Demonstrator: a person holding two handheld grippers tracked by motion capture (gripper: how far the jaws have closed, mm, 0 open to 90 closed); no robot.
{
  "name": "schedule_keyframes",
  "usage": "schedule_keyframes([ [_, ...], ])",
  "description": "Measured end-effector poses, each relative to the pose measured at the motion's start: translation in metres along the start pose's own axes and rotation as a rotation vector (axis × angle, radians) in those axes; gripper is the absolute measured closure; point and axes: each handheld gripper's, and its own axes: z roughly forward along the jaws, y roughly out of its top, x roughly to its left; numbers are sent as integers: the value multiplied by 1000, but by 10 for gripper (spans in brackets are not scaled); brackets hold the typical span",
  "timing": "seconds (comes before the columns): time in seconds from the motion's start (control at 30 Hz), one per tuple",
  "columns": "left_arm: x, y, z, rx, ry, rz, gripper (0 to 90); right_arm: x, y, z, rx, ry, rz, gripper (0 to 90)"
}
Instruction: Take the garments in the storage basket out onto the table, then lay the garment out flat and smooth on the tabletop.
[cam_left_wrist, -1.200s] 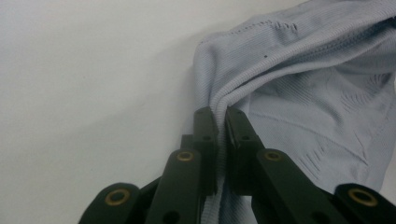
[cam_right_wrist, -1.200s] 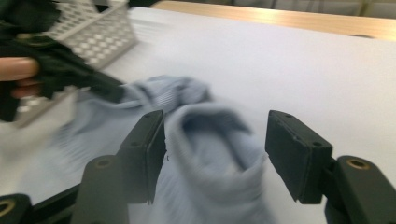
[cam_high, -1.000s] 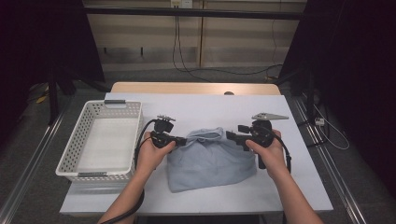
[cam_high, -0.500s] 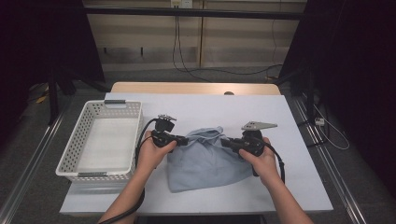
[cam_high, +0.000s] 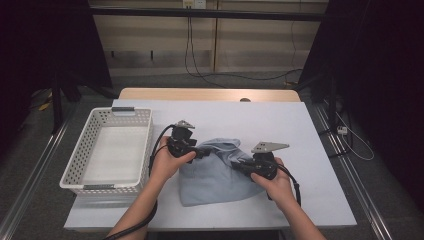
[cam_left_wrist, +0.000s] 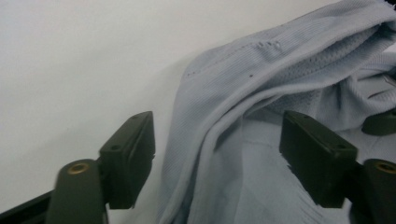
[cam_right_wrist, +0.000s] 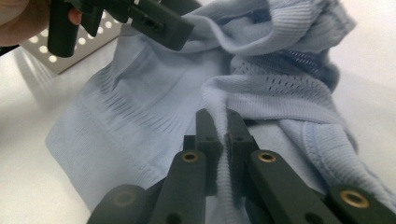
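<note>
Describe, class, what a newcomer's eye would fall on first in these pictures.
A crumpled pale blue garment lies mid-table on the white sheet. The right gripper pinches a ribbed fold of it, while the left gripper, jaws just opened, straddles its edge. An empty white basket sits at the left.

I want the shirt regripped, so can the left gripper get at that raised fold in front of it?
Probably yes: the left gripper is open, its jaws already either side of the garment's fold.

The light blue cloth (cam_right_wrist: 154, 116) is looking soft and knitted, with fine ribs and a patch of tiny holes, the white basket (cam_high: 107, 150) is looking like hard plastic full of holes, and the table (cam_high: 280, 125) is showing a smooth, matt white top.
</note>
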Motion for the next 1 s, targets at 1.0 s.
schedule_keyframes([
  [1.0,-24,18,23,23,6,154,398,17,-14,1,25,56,-17,876],
])
